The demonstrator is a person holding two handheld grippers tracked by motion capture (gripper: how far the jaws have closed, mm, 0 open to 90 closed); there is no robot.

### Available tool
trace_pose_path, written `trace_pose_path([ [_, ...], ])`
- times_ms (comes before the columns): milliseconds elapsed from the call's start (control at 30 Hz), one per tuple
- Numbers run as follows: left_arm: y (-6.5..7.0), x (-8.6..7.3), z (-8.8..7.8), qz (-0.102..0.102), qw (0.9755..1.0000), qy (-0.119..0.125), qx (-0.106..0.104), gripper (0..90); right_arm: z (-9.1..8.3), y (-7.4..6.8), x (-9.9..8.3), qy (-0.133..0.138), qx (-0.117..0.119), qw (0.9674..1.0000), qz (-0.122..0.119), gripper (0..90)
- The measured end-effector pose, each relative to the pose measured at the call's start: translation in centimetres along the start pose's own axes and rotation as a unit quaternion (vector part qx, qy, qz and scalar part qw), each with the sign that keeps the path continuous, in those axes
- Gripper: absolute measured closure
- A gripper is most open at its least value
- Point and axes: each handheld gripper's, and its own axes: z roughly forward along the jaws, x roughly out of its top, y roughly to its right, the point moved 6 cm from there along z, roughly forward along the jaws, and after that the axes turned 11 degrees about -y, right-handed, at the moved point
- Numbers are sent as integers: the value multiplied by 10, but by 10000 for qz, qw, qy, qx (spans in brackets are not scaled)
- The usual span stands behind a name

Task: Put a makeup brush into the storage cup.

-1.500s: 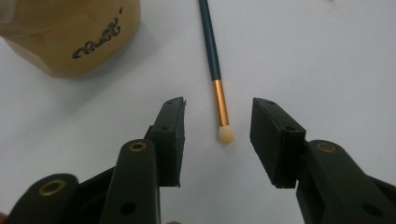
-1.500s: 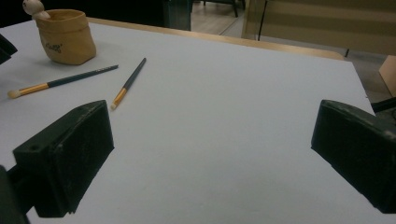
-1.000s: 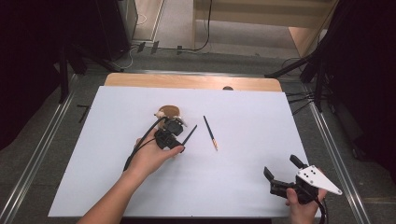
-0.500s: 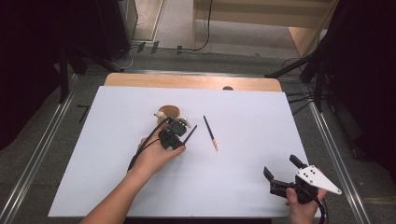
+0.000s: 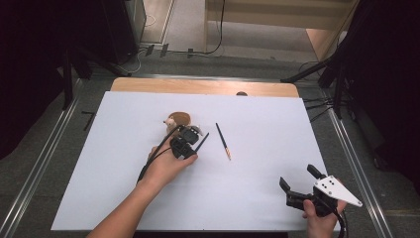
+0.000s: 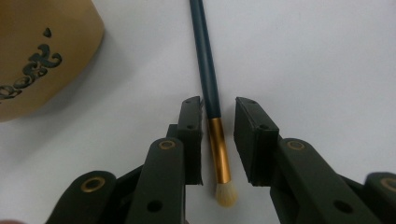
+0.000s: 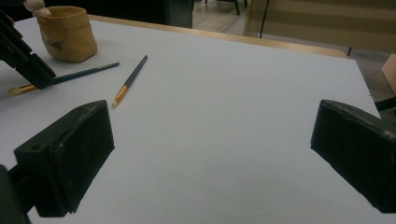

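Left hand-held gripper [image 6: 218,140] straddling the teal-handled brush [image 6: 211,98], which lies flat on the white worktop [image 5: 257,198] just beside the tan pouch [image 6: 42,51]. Its jaws have just been closing and stand narrowly apart, pads not yet pressing. Centre on the gold ferrule [image 6: 218,149] (keep pads level) before lifting. Right hand-held gripper [image 7: 210,154] waits wide open, holding nothing.

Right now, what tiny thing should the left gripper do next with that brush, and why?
Probably close a little more. In the left gripper view the left gripper straddles the brush at its gold band, jaws just closing in; the left pad is about at the band, the right pad still apart. The brush lies flat on the white table beside the tan pouch.
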Motion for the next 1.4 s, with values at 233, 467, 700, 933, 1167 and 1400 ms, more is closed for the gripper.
trace_pose_path([
  [233,-1,2,1,-37,10000,8,-16,734,0,0,0,-2,7,10000,3,0],
  [467,-5,1,2,-135,9999,9,-16,847,1,-1,0,-19,13,10000,-22,0],
  [700,-6,-1,1,-157,9998,131,-62,851,2,-3,0,-29,24,10000,-41,0],
  [933,-7,-8,-8,-237,9981,491,-270,852,3,-4,0,-47,44,10000,-1,0],
  [1167,-10,-24,-24,-352,9931,995,-509,852,5,-11,3,-41,83,9999,-88,0],
  [1400,-9,-43,-38,-410,9859,1504,-601,851,6,-19,10,-25,85,9996,-250,0],
])
